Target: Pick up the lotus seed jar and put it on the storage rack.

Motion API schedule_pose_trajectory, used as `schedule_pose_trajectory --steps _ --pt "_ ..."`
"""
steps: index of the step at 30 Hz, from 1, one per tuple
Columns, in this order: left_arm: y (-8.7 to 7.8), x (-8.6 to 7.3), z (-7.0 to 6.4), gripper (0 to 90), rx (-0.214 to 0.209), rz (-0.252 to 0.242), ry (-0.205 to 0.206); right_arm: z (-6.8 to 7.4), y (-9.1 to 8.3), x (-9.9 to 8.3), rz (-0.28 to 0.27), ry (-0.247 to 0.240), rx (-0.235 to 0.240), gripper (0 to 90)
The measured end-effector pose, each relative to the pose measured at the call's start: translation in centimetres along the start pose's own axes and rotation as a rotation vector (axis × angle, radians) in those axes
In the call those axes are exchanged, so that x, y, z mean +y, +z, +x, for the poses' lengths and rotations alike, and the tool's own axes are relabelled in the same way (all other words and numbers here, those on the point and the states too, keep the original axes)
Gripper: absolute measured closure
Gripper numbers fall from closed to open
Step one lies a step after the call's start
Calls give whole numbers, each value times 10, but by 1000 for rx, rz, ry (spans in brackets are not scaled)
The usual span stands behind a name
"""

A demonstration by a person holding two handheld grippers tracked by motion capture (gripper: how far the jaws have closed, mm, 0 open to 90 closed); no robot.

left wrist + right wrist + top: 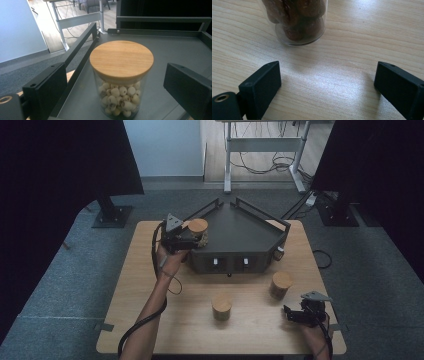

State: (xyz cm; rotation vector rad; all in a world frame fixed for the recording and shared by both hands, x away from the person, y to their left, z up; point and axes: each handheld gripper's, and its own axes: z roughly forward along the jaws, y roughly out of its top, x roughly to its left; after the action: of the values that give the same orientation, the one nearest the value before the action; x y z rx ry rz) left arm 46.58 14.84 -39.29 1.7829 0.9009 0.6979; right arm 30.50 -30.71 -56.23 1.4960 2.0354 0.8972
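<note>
Pale wood surface [150, 320], rectangular with rounded corners, set on grey carpet. Resting on its far half: a dark grey tray [250, 227] with five sides and low black rails, its pointed end facing away. Standing on the tray at its left corner: a glass jar [198, 231] with a wooden lid, filled with pale round seeds. In front of the tray, on bare wood: a second lidded jar [221, 306] near the middle, and a third jar [281, 285], holding brown pieces, toward the tray's right front corner, well apart from the second.
</note>
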Motion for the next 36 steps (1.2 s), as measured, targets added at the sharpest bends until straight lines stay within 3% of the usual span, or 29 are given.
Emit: schedule_pose_trajectory --steps 36 --pt "-45 -27 12 52 21 -23 -38 0 0 0 0 4 -4 65"
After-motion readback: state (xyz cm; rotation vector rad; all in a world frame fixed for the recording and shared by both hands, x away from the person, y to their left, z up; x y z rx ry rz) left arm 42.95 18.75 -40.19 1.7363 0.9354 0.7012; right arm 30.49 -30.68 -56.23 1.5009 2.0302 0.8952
